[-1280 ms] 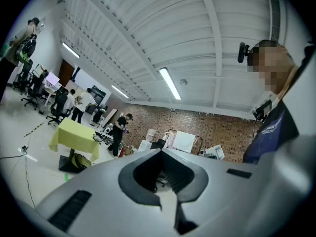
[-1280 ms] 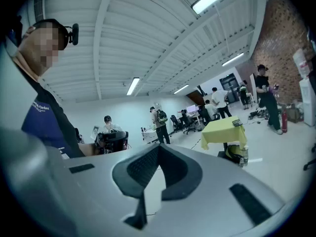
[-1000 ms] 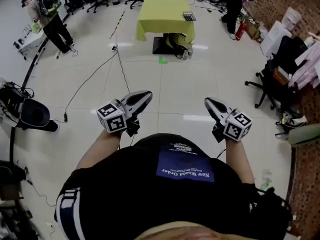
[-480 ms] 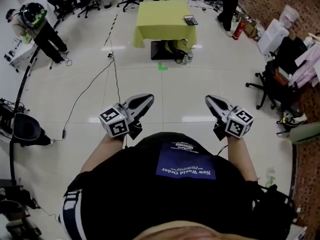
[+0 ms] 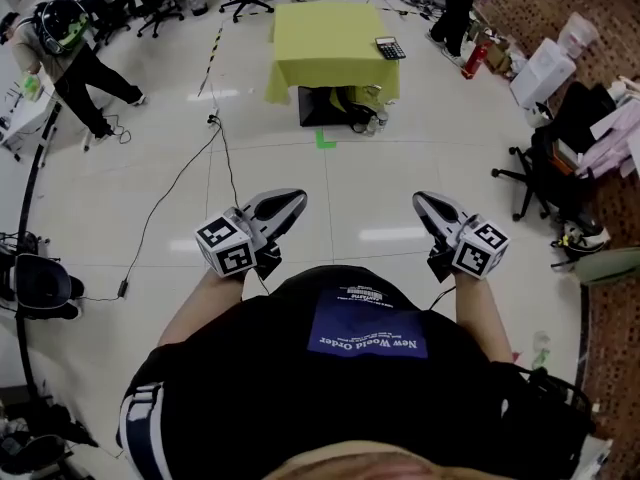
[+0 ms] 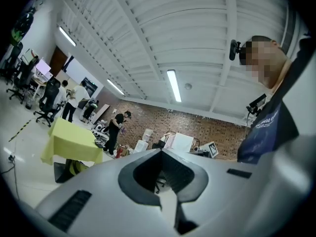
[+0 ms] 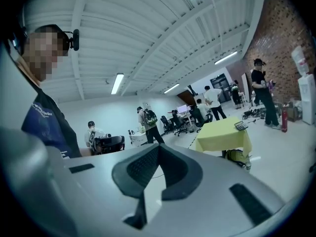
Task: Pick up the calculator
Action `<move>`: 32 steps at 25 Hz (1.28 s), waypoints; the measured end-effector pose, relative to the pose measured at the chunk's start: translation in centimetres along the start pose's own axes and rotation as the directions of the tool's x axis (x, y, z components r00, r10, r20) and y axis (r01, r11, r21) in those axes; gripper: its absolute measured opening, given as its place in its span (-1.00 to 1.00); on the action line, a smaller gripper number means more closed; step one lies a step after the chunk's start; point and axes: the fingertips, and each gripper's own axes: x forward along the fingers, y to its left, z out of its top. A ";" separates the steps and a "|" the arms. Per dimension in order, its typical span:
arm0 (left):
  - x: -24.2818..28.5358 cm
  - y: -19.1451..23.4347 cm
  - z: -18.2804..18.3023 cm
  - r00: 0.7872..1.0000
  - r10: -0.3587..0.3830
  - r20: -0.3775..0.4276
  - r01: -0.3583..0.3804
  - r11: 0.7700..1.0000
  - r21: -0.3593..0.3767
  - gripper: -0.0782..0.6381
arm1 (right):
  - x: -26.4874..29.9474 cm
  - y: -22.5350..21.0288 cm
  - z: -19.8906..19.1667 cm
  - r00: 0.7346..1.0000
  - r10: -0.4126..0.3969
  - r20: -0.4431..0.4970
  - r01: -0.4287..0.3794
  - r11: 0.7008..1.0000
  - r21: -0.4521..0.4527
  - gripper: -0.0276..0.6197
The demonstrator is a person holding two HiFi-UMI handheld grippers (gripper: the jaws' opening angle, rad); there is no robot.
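The calculator (image 5: 390,48) is a small dark slab lying at the right far corner of a table draped in yellow cloth (image 5: 330,43), far ahead across the floor. It also shows as a dark speck (image 7: 241,126) on that table (image 7: 223,136) in the right gripper view. The left gripper view shows the yellow table (image 6: 73,141) only. My left gripper (image 5: 290,204) and right gripper (image 5: 423,204) are held level in front of the person's body, well short of the table. Both are shut with nothing between their jaws (image 6: 160,153) (image 7: 157,148).
A cable (image 5: 180,178) runs over the white floor to the left of my path. A green tape mark (image 5: 325,140) and bags (image 5: 345,103) lie by the table's foot. Office chairs (image 5: 535,178) and boxes line the right. People stand at the left (image 5: 70,53) and beyond the table (image 5: 455,3).
The yellow table with the calculator has drawn nearer and sits lower in the head view. Both grippers keep the same pose before the body, still shut.
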 end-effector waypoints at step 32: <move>27.5 21.2 7.1 0.969 0.237 0.065 -0.237 0.972 -0.004 -0.76 | 13.7 -34.2 13.3 0.969 0.245 -0.043 -0.246 0.969 -0.016 -0.96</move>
